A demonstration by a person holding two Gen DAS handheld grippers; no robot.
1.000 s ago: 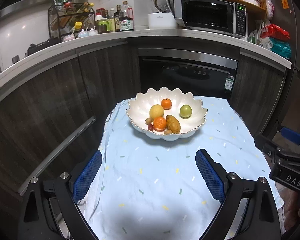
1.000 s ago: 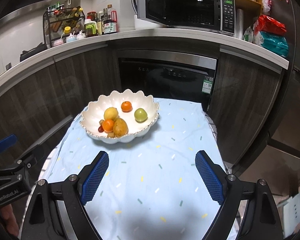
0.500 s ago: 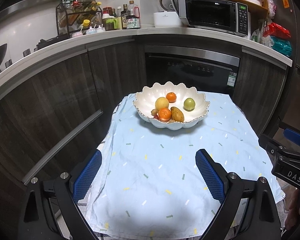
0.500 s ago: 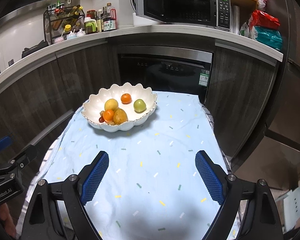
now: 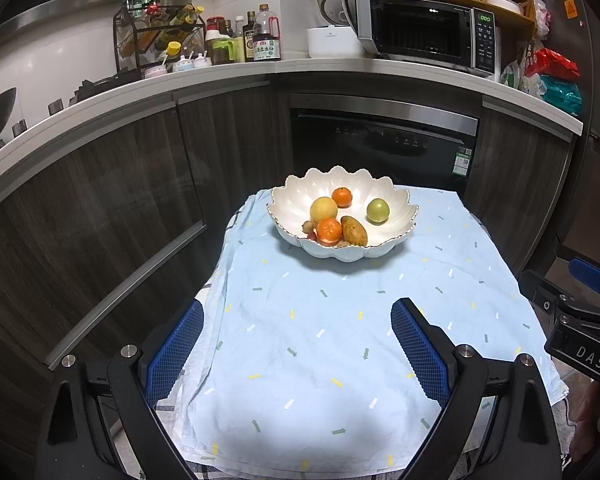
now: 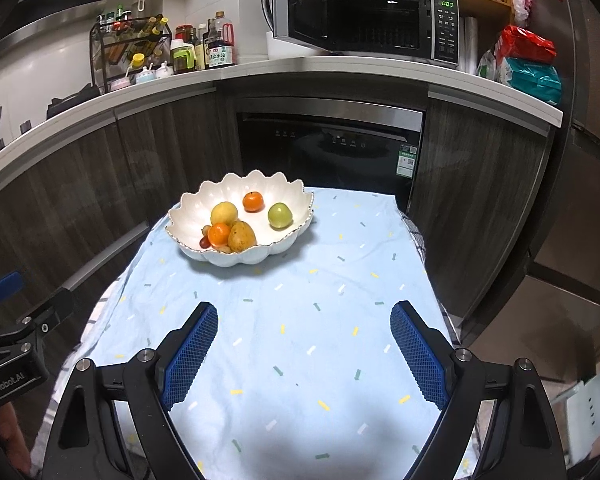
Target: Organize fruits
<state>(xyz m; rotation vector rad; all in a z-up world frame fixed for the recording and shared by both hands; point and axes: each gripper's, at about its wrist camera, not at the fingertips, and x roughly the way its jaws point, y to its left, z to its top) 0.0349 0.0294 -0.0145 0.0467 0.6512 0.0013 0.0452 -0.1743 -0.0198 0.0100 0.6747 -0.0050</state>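
A white scalloped bowl (image 5: 396, 204) (image 6: 296, 200) stands at the far end of a table under a light blue cloth (image 5: 320, 340) (image 6: 300, 340). In it lie a yellow fruit (image 5: 323, 209), two oranges (image 5: 342, 196) (image 5: 329, 231), a green fruit (image 5: 377, 210), a brown pear-like fruit (image 5: 354, 231) and small reddish fruits (image 6: 205, 242). My left gripper (image 5: 298, 350) is open and empty over the near end of the cloth. My right gripper (image 6: 304, 350) is open and empty beside it, also far short of the bowl.
Dark cabinets and a built-in dishwasher (image 5: 380, 148) stand behind the table. The counter above holds a bottle rack (image 5: 156, 44), a rice cooker (image 5: 332, 36) and a microwave (image 6: 364, 24) with its door open. A fridge (image 6: 592, 160) is at the right.
Both grippers have drawn back from the bowl and risen; the bowl looks smaller and farther, and more of the cloth shows. Both stay open and empty.
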